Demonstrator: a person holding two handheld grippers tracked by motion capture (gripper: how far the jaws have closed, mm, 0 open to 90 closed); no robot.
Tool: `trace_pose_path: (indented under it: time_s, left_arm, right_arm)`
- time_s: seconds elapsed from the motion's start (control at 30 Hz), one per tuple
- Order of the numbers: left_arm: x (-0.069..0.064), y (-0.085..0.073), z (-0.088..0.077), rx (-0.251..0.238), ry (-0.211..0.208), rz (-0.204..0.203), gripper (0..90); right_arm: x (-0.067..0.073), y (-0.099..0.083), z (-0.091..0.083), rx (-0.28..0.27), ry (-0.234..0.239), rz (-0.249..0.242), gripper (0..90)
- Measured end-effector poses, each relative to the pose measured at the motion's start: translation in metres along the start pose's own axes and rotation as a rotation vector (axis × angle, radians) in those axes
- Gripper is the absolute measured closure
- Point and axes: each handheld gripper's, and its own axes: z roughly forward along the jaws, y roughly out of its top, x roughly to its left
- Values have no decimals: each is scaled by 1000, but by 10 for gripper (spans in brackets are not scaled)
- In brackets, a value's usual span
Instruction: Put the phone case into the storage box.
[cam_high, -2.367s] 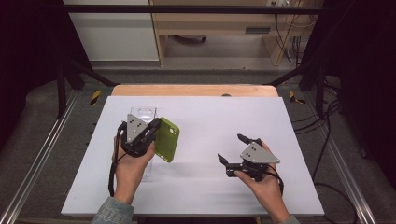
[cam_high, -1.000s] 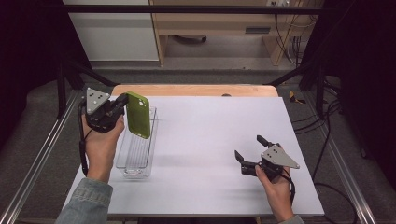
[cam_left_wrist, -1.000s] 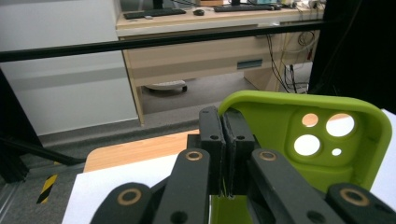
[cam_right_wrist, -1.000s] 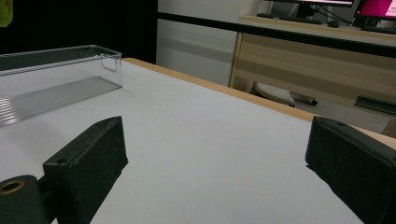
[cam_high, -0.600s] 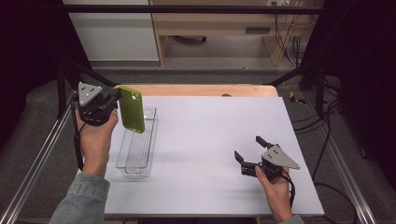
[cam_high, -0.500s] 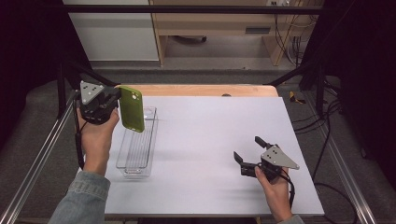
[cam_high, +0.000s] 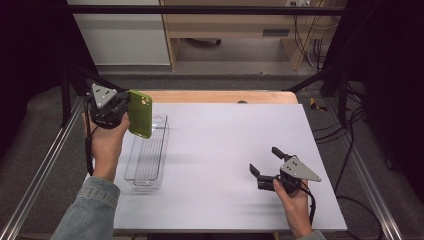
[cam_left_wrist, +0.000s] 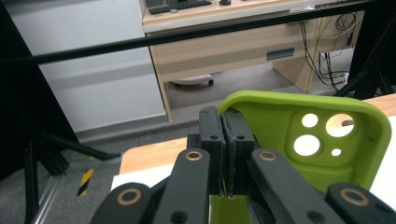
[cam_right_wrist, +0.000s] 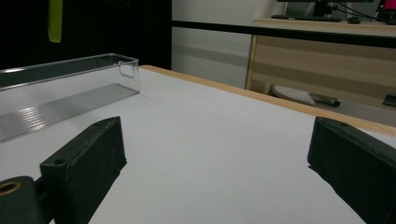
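My left gripper (cam_high: 125, 111) is shut on the edge of a lime-green phone case (cam_high: 140, 114) and holds it upright in the air over the far end of a clear plastic bin (cam_high: 131, 172). In the left gripper view the fingertips (cam_left_wrist: 227, 126) are pressed together on the rim of the phone case (cam_left_wrist: 266, 121), whose camera holes face me. My right gripper (cam_high: 264, 160) rests low over the table's front right with its jaws wide open and nothing between them. In the right gripper view, that gripper (cam_right_wrist: 215, 154) looks across the white tabletop toward the bin (cam_right_wrist: 70, 88).
The white table (cam_high: 235, 135) has a wooden strip along its far edge. Metal rails run along both sides. A desk, cables and a white cabinet stand on the floor beyond the table.
The left gripper has carried the green case from low over the bin up and toward the back left corner, then nearly stopped. The right gripper has shifted slightly right and stayed open.
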Motion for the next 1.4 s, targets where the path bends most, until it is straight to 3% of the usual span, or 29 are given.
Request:
trace_pose_path:
  time_s: [0.13, 0.27, 0.43, 0.63, 0.87, 1.1, 1.4]
  left_arm:
    - [2, -1, 6, -15, 19, -7, 877]
    - [1, -3, 11, -32, 34, -23, 877]
    - [0, -6, 18, -9, 30, -46, 877]
    - [3, -7, 26, -4, 25, -106, 877]
    - [3, -13, 38, 6, 47, -107, 877]
    - [8, -19, 38, -2, 86, -118, 876]
    - [14, -25, 38, 10, 89, -149, 877]
  right_arm:
    - [-2, 0, 0, 2, 0, 0, 39]
    - [-2, 2, -3, -31, 12, -4, 40]
    - [-1, 1, -2, -18, 17, -19, 42]
    - [-1, -1, 0, -6, 18, -35, 45]
    - [0, -2, 0, -6, 22, -44, 52]
    - [3, -2, 0, -2, 23, -55, 56]
    - [3, -2, 0, 0, 12, -59, 50]
